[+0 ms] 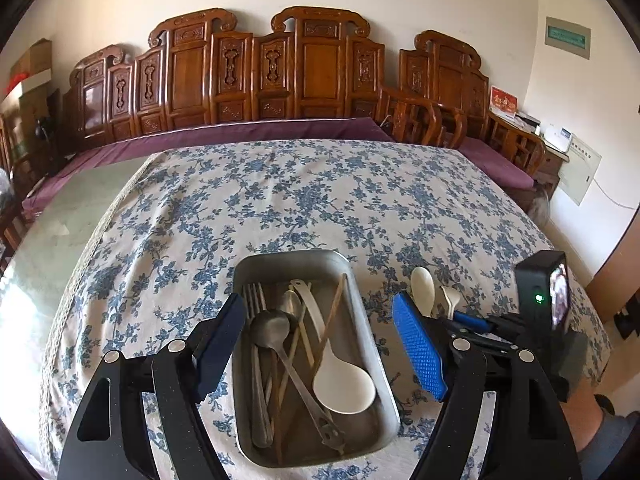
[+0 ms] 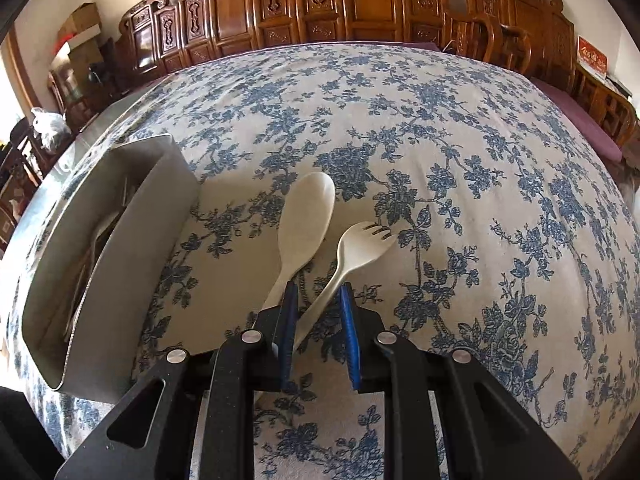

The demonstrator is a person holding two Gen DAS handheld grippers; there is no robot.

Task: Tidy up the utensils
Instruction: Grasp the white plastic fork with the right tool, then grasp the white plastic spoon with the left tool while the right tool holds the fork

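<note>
A metal tray [image 1: 362,320] sits on the floral tablecloth and holds a white ladle [image 1: 340,384], a metal spoon [image 1: 272,330], a fork [image 1: 254,300] and chopsticks [image 1: 334,312]. My left gripper [image 1: 320,344] is open and empty, its jaws on either side of the tray. To the tray's right lie a white spoon [image 2: 306,216] and a white spork [image 2: 356,248]; both also show in the left wrist view, the spoon [image 1: 423,290] and the spork [image 1: 450,298]. My right gripper [image 2: 318,308] is partly open around the spork's handle, with the spoon's handle beside the left finger [image 2: 289,312]. The tray's side [image 2: 132,248] is at its left.
The tablecloth [image 2: 480,160] covers most of the table; bare glass [image 1: 60,224] shows at the left edge. A carved wooden bench [image 1: 280,68] with a purple cushion stands behind the table. My right gripper's body [image 1: 540,292] stands right of the tray.
</note>
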